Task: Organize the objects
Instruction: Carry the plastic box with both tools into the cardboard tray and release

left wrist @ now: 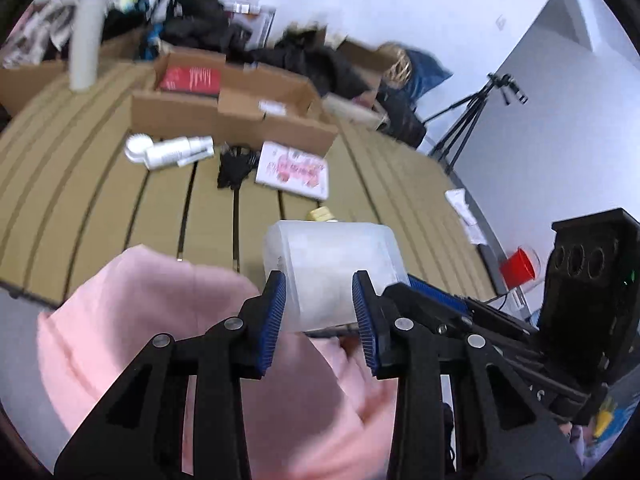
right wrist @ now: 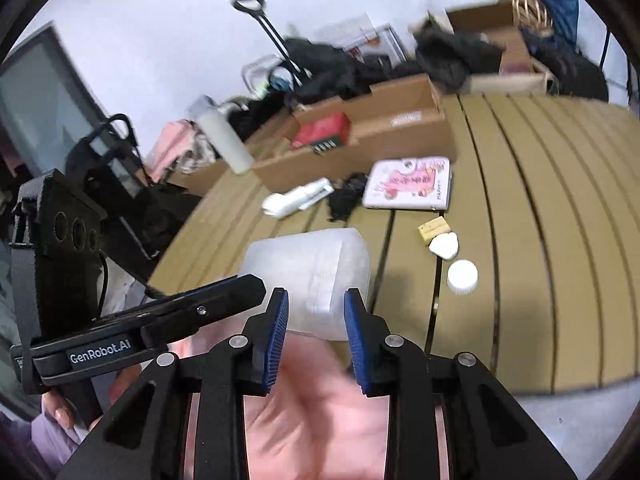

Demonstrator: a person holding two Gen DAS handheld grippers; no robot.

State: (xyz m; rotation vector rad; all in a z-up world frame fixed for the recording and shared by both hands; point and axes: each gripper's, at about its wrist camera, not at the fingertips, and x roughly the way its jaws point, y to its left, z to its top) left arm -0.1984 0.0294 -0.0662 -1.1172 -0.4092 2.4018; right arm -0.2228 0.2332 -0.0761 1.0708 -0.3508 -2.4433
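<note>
A translucent plastic container [left wrist: 332,268] sits between the blue pads of my left gripper [left wrist: 320,292], which is shut on it, above pink cloth [left wrist: 160,320]. It also shows in the right wrist view [right wrist: 312,276], where my right gripper [right wrist: 316,312] has its jaws closed around the container's near end. The left gripper's body [right wrist: 160,320] reaches in from the left there. On the slatted wooden table [right wrist: 540,240] lie a pink-and-white book [right wrist: 408,182], a white bottle [right wrist: 298,198], a black tangle [right wrist: 346,196], a white cap [right wrist: 462,276], a white heart-shaped piece [right wrist: 444,246] and a small tan block [right wrist: 432,230].
An open cardboard box [left wrist: 224,108] with a red item [left wrist: 190,78] stands at the table's back. A white cylinder [left wrist: 86,40] stands at the back left. Dark clothes and boxes are piled behind. A tripod [left wrist: 468,120] and a red cup [left wrist: 518,268] are at the right.
</note>
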